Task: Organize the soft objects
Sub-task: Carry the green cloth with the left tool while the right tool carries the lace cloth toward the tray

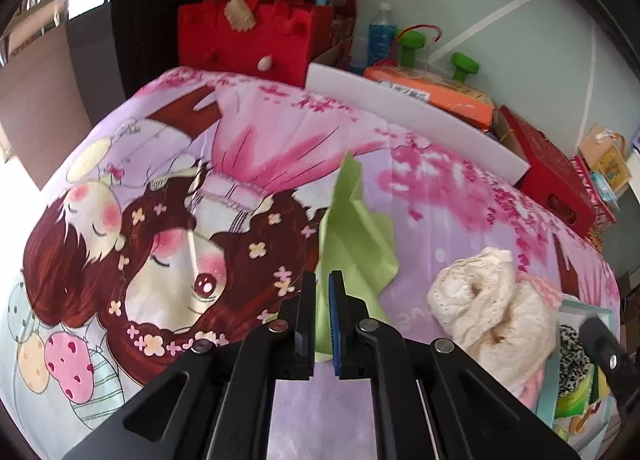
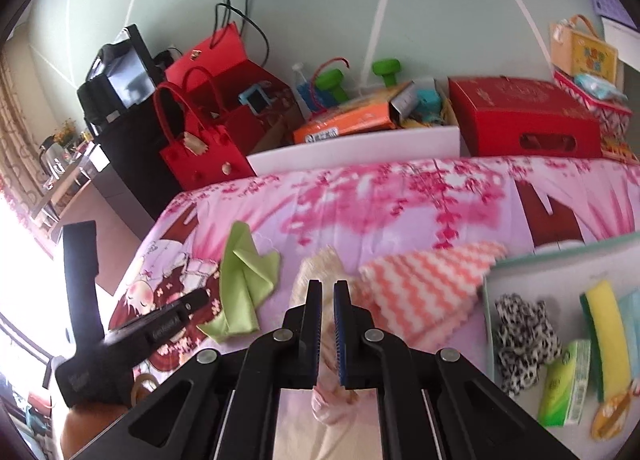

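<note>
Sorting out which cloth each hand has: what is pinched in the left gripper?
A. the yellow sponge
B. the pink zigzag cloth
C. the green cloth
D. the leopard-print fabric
C: in the left wrist view the left gripper is shut on the green cloth, which rises from the bedspread between the pads.

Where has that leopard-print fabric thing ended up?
The leopard-print fabric lies inside the pale box at the right of the right wrist view, beside the green packet and the yellow sponge.
</note>
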`<action>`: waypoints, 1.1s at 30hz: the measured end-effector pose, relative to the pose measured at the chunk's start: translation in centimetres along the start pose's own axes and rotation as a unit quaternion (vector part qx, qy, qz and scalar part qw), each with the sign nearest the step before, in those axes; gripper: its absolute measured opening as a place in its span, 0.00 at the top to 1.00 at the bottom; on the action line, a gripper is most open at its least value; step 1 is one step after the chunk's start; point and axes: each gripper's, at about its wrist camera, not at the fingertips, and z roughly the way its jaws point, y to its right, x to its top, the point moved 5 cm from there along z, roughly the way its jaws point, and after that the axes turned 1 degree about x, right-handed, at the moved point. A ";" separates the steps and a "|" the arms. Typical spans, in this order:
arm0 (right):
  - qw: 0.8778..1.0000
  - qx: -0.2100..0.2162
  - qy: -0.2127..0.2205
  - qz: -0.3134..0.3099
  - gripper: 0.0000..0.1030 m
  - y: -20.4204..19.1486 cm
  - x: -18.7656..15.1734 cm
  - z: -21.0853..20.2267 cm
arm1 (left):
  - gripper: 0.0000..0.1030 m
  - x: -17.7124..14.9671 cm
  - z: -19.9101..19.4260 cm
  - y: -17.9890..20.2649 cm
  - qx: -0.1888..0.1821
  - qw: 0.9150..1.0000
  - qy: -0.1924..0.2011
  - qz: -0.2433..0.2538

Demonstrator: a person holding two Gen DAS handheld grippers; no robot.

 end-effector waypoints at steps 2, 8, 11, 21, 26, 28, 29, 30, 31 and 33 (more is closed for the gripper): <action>1.000 -0.004 -0.010 0.009 0.94 0.6 -0.8 0.1 | 0.78 -0.2 0.6 -0.4 0.004 1.000 -0.009 -0.006; 0.999 -0.006 -0.033 0.036 0.94 2.2 -2.8 0.0 | 0.38 -0.5 1.3 0.0 -0.009 1.000 -0.022 -0.009; 0.998 -0.001 -0.040 0.048 0.93 2.7 -3.5 -0.1 | 0.35 -0.7 1.8 0.6 0.002 1.000 -0.025 0.007; 0.996 -0.001 -0.065 0.055 0.91 3.0 -5.3 0.0 | 0.33 -1.9 4.4 0.8 0.044 0.998 -0.045 0.017; 0.996 -0.001 -0.069 0.048 0.90 2.8 -5.5 0.2 | 0.38 -2.0 4.6 1.2 0.052 0.998 -0.038 0.026; 0.996 -0.001 -0.072 0.048 0.90 2.8 -5.6 0.3 | 0.50 -2.0 4.7 1.4 0.045 0.998 -0.036 0.028; 0.996 -0.001 -0.073 0.048 0.90 2.8 -5.6 0.3 | 0.61 -1.9 4.7 1.5 0.039 0.998 -0.034 0.029; 0.996 0.000 -0.075 0.048 0.90 2.7 -5.7 0.4 | 0.67 -1.8 4.6 1.7 0.035 0.998 -0.032 0.030; 0.996 0.001 -0.075 0.048 0.90 2.7 -5.7 0.4 | 0.75 -1.8 4.6 1.9 0.031 0.999 -0.030 0.033; 0.996 0.002 -0.075 0.047 0.90 2.6 -5.7 0.4 | 0.81 -1.9 4.6 2.2 0.023 0.999 -0.029 0.036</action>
